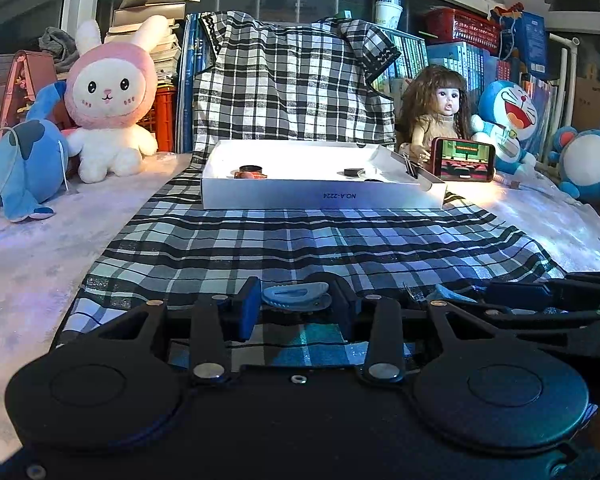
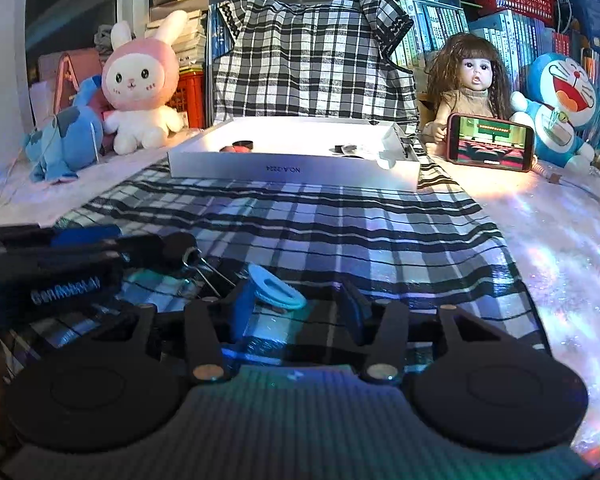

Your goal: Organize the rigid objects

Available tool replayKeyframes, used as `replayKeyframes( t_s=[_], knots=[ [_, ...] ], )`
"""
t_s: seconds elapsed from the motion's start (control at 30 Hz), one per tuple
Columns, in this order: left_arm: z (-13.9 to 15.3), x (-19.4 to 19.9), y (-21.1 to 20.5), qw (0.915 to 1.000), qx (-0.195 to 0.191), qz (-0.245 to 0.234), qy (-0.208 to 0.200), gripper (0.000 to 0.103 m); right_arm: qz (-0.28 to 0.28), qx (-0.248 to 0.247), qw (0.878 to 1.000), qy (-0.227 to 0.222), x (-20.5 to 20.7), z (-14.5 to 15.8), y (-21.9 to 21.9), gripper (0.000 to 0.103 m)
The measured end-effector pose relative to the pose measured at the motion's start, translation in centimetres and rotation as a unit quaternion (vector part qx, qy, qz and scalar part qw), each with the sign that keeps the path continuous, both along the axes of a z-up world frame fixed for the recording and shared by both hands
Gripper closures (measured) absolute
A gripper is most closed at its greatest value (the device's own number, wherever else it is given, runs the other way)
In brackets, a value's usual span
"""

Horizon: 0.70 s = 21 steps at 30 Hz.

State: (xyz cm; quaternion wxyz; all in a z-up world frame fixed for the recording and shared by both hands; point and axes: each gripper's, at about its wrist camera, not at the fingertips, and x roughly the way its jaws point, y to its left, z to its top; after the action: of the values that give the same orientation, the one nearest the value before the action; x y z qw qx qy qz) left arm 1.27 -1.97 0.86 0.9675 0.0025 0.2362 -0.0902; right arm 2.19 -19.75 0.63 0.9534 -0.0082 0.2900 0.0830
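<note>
Both grippers low over the plaid cloth at the counter's near edge, each at a blue clip.

Left gripper [image 1: 296,304] tilts slightly down toward the white box [image 1: 320,196], pads narrowed onto a blue clip [image 1: 296,295] and pressing on it. Right gripper [image 2: 300,312] sits just to its right, angled the same way; no earlier picture to compare. A light-blue clip [image 2: 274,288] leans against the left finger [image 2: 242,312], clear gap to the right pad, so not gripped. Box rests mid-counter on the plaid cloth [image 1: 300,240], with small dark items inside.
</note>
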Motion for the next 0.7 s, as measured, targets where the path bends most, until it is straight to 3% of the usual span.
replayKeyframes(
  t_s=[0.47,0.63,0.7],
  knots=[
    [0.1,0.3,0.3,0.9998,-0.004,0.02,0.005,0.066,-0.048,0.065,0.996,0.024,0.0,0.4,-1.2,0.051],
    [0.1,0.3,0.4,0.9998,-0.001,0.021,0.004,0.066,-0.05,0.012,0.999,0.017,-0.2,0.0,-1.2,0.052],
    [0.1,0.3,0.6,0.9997,-0.002,0.024,0.004,0.066,-0.06,0.0,0.998,0.015,-0.1,0.0,-1.7,0.045]
  ],
)
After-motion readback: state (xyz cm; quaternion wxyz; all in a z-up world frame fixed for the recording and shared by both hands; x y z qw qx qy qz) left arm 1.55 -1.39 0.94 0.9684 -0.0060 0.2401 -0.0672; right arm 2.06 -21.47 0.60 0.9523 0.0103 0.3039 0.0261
